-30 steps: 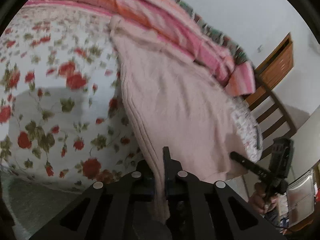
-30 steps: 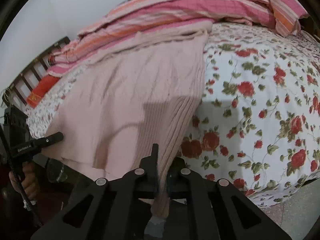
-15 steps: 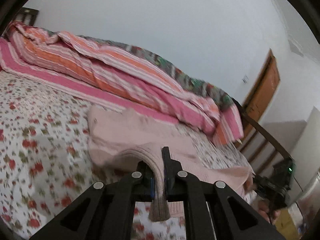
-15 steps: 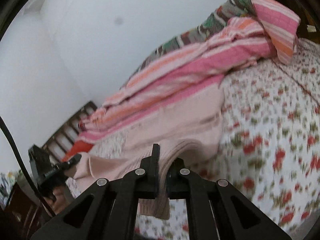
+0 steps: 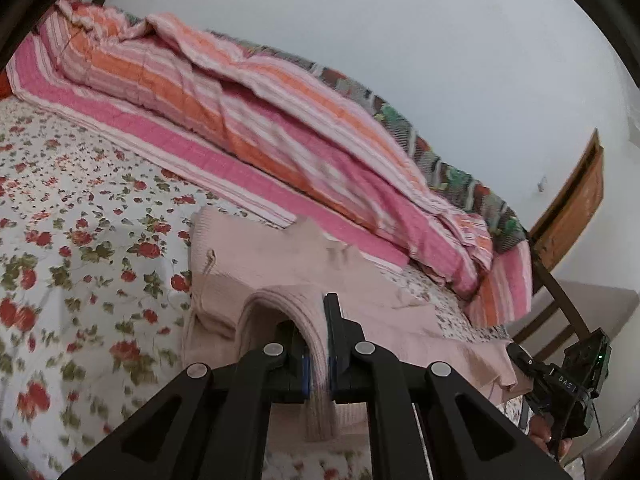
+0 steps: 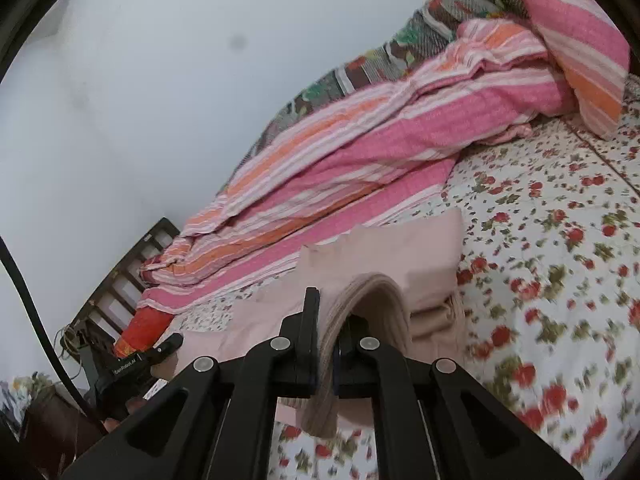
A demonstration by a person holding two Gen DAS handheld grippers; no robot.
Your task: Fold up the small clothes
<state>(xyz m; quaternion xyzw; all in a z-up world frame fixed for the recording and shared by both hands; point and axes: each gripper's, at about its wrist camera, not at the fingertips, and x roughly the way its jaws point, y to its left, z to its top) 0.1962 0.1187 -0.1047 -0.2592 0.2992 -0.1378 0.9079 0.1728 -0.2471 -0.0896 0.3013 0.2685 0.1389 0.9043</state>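
Pretty clearly a bedroom in someone's home. There's a bed [image 5: 72, 240] with a rose-print sheet, a bunched-up pink and orange striped quilt [image 5: 248, 120] along a plain white wall [image 5: 400, 32], a dark slatted wooden bed frame [image 6: 120, 280] at the end, and a wooden door [image 5: 576, 208] in the corner.

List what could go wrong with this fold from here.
1. Each tool, left and right, pinches only the ribbed hem of the pink sweater; the knit could slip out mid-carry.
2. The raised hem sags between the two grips, so it may land wrinkled or skewed on the lower layer.
3. The striped blanket lies right behind the sweater; carried too far, the hem could land on it.
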